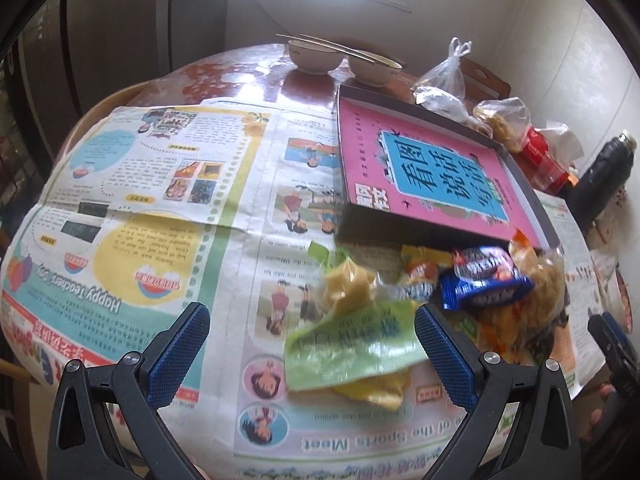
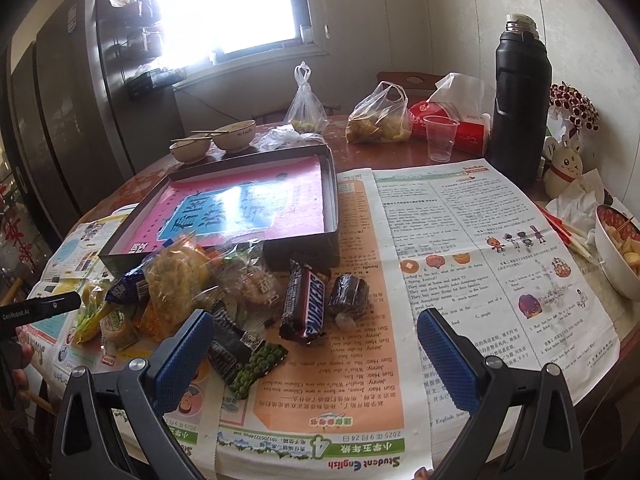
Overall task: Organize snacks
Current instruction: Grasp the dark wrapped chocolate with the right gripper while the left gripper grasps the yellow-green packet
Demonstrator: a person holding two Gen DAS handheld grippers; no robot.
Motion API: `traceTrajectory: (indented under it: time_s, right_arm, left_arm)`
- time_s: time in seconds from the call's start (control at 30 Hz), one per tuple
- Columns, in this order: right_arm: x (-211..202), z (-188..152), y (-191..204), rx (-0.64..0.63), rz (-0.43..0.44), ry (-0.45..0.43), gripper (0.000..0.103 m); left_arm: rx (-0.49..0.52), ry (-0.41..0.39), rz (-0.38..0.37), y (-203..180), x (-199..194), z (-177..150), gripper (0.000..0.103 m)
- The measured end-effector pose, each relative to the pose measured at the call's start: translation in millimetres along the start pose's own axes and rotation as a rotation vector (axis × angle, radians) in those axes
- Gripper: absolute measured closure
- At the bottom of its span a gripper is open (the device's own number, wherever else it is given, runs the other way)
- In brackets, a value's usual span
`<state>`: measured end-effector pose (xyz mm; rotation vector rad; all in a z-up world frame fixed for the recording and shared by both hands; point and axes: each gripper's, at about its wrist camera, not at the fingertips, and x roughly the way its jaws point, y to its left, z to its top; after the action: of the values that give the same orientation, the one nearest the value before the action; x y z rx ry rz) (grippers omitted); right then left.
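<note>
Fingers of both grippers spread, empty; left gripper (image 1: 312, 344) nearer, green packet (image 1: 352, 346) between its pads, long axis crosswise, box (image 1: 420, 168) beyond.

**Colours across the snack bench**

The shallow dark-walled cardboard box (image 2: 256, 208) shows a pink base with a blue panel of black characters. A brown Snickers bar (image 2: 303, 307) carries blue-and-white lettering. The green-pea-printed packet (image 2: 256, 368) lies on orange newsprint (image 2: 360, 320). A tall black flask (image 2: 520, 104) has a steel cap.
</note>
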<state>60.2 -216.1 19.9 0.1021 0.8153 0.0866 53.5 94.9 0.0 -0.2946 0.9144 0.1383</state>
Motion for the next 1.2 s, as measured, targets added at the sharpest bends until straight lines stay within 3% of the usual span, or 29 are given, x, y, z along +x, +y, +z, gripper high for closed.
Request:
traceTrajectory:
  time_s: [0.2,0.37,0.47,0.73,0.87,1.07,1.13,1.2]
  right_arm:
    - [12.7,4.6,-13.1,0.026,-0.015,0.028,0.001]
    - [25.3,8.4,-23.7,0.051,-0.043,0.056,0.001]
    - [33.1,11.1,-32.4,0.081,-0.050,0.076,0.006]
    - [54.8,11.1,-37.1,0.040,-0.057,0.135,0.037]
    - [61.9,10.6,-32.8,0.014,-0.052,0.149,0.044]
    - [70.4,9.8,-24.5,-0.041,-0.055,0.150,0.063]
    - [71.4,10.2,-22.4,-0.055,-0.044,0.144,0.073]
    - [71.6,9.9,-21.9,-0.058,-0.042,0.139,0.074]
  left_arm:
    - [-0.007,0.018,0.008,-0.2,15.3,5.3,0.002]
    - [-0.012,0.006,-0.004,-1.9,22.9,8.2,0.007]
    - [0.000,0.019,-0.025,-6.3,27.1,8.1,0.014]
    - [0.006,0.028,-0.039,-9.0,31.0,10.1,0.029]
    - [0.005,0.028,-0.039,-8.9,31.9,12.2,0.030]
    - [0.022,0.016,-0.011,-11.1,32.6,11.2,0.033]
    - [0.032,0.014,0.001,-11.7,31.8,9.1,0.035]
    - [0.041,0.010,0.004,-11.4,31.1,7.2,0.036]
